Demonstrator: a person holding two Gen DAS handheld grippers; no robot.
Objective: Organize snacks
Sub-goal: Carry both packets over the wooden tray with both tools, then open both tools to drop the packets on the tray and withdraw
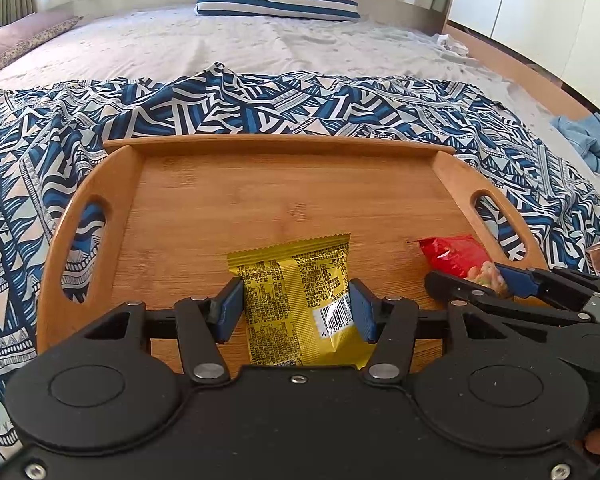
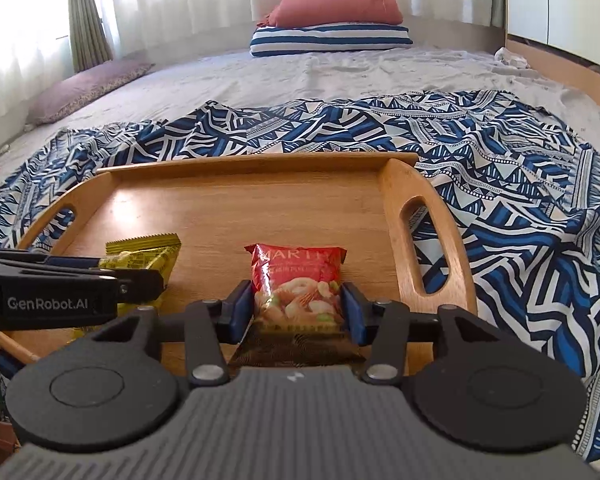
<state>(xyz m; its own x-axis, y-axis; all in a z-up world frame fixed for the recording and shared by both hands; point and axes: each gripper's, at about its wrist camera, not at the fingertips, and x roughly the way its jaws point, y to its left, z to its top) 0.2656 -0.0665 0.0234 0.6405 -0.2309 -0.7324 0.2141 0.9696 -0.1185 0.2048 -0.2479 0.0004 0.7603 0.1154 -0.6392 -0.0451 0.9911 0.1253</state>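
Both snacks are down on the tray [image 1: 284, 184]: my left jaws pinch the yellow packet [image 1: 296, 292], my right jaws bracket the red packet [image 2: 298, 284] loosely, release remaining.

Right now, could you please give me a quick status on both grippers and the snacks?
Left gripper shut on yellow packet. Right gripper around red packet, grip unclear. Both packets on wooden tray. Nothing in the way.
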